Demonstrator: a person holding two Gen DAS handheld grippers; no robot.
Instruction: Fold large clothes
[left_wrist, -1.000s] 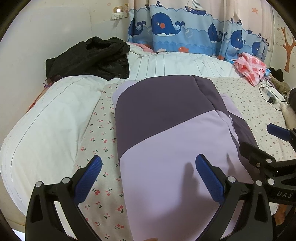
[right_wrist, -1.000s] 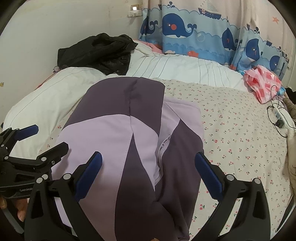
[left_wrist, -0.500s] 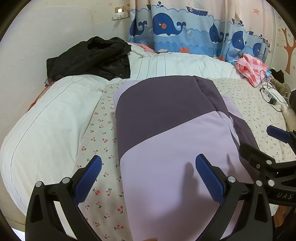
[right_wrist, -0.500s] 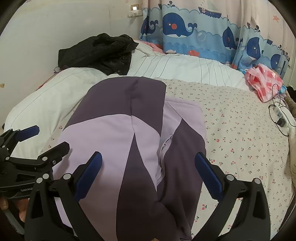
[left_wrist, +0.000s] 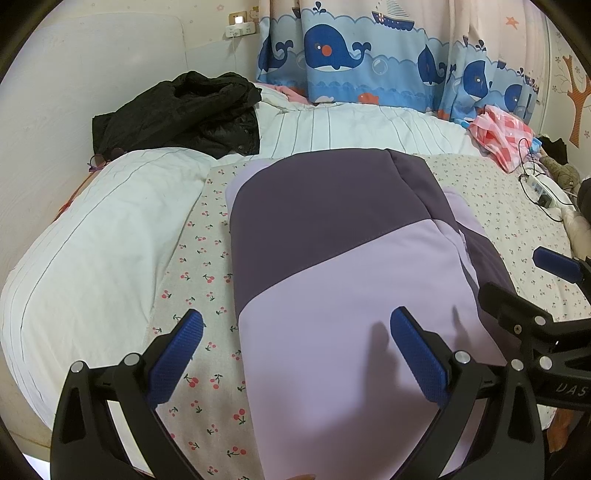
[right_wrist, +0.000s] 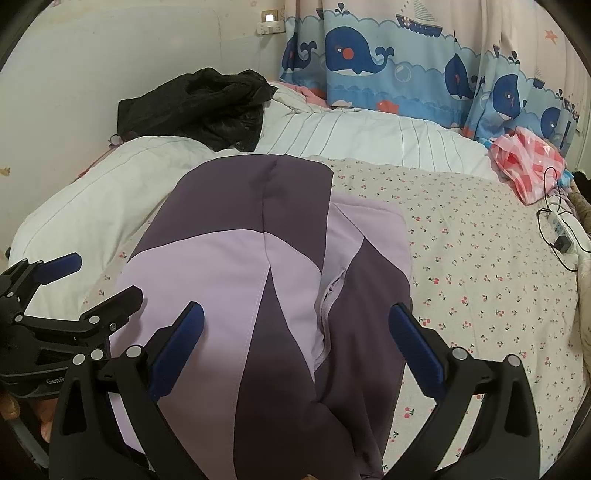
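Observation:
A large jacket in dark purple and lilac panels (left_wrist: 332, 266) lies folded lengthwise on the cherry-print sheet (left_wrist: 192, 258); it also shows in the right wrist view (right_wrist: 258, 280), with a zipper along its right part. My left gripper (left_wrist: 295, 347) is open and empty, just above the jacket's near left edge. My right gripper (right_wrist: 295, 343) is open and empty above the jacket's near end. Each gripper shows at the edge of the other's view: the right one (left_wrist: 535, 295) and the left one (right_wrist: 74, 288).
A black garment (left_wrist: 177, 114) is heaped on the white striped duvet (left_wrist: 92, 240) at the back left. A pink checked cloth (left_wrist: 502, 136) and a power strip with cables (left_wrist: 539, 192) lie at the right. A whale-print curtain (left_wrist: 369, 66) hangs behind the bed.
Both grippers have edged slightly forward and down over the jacket. The jacket has not moved and both grippers stay open.

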